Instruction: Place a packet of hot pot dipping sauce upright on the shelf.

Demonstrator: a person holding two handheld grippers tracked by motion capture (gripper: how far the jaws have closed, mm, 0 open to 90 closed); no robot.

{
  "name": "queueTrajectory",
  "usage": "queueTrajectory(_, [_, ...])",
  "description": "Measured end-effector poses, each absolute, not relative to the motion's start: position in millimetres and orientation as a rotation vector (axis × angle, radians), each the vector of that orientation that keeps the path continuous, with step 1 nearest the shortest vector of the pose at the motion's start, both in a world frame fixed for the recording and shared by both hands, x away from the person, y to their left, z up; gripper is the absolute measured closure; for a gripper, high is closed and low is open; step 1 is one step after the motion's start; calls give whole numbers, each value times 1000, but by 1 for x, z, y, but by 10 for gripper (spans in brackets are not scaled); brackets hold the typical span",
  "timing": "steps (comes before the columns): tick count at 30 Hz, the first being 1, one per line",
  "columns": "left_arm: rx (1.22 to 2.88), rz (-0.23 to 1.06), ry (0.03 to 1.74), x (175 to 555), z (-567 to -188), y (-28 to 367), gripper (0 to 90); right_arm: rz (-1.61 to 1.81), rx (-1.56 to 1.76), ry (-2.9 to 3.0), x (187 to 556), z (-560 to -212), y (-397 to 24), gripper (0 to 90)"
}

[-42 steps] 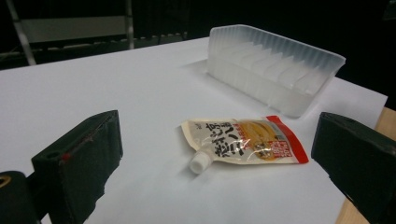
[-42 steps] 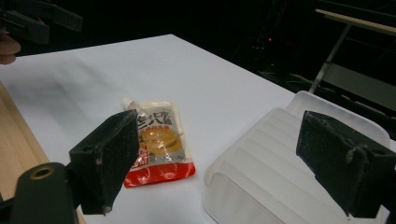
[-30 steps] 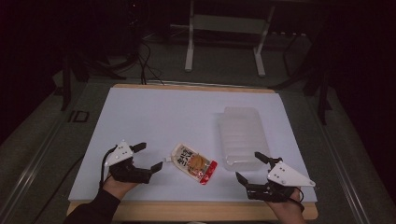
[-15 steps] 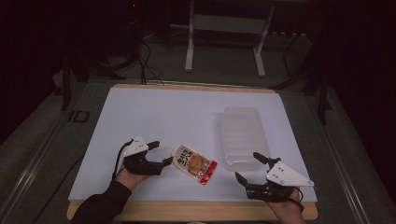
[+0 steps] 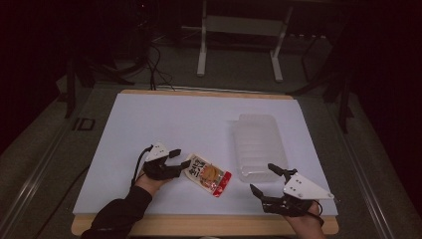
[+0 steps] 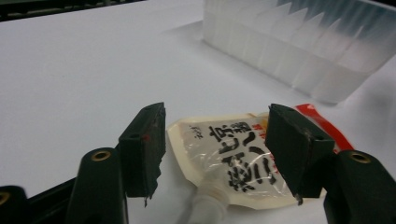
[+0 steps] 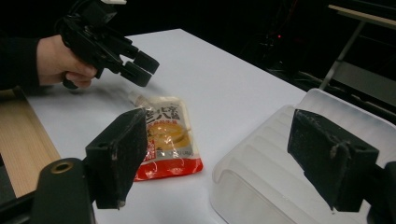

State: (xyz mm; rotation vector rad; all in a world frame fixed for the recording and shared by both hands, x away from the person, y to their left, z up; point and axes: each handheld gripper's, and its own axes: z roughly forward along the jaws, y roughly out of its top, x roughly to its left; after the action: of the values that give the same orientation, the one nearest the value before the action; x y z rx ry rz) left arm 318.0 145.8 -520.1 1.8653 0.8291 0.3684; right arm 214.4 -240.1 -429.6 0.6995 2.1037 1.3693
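The spouted pouch (image 5: 207,174) lies flat on the white table top (image 5: 164,122), near its front edge and a little left of the middle, with the clear plastic tray (image 5: 258,145) just beside it toward the right edge. Its long axis runs on a slant — the capped spout end points toward the front-left corner, the red sealed end toward the front-right.

The left gripper (image 5: 178,159) is plainly the nearer one: its jaws stand wide apart and hold nothing, and in the left gripper view the spout (image 6: 209,200) sits low between them, with the pouch body stretching away ahead. So the pouch lies straight in front of this claw, spout first, and a short push forward would probably bring the jaws around its neck.

The right gripper (image 5: 268,180) hovers by the front-right corner, also spread wide and empty — well apart from the pouch, closer to the tray.
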Motion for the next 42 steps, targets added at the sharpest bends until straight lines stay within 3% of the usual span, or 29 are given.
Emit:
queueTrajectory(6, [1875,400,863,324,-534,140,403,1367,692,2110,214,-430,-239,204])
queueTrajectory(10, [1849,351,900,327,-537,140,405,1367,688,2118,214,-430,-240,213])
queueTrajectory(19, [1906,365,969,332,-538,133,526,1361,687,2128,214,-431,-238,219])
queueTrajectory(42, [2041,302,1043,341,-541,121,618,1347,691,2160,216,-433,-236,219])
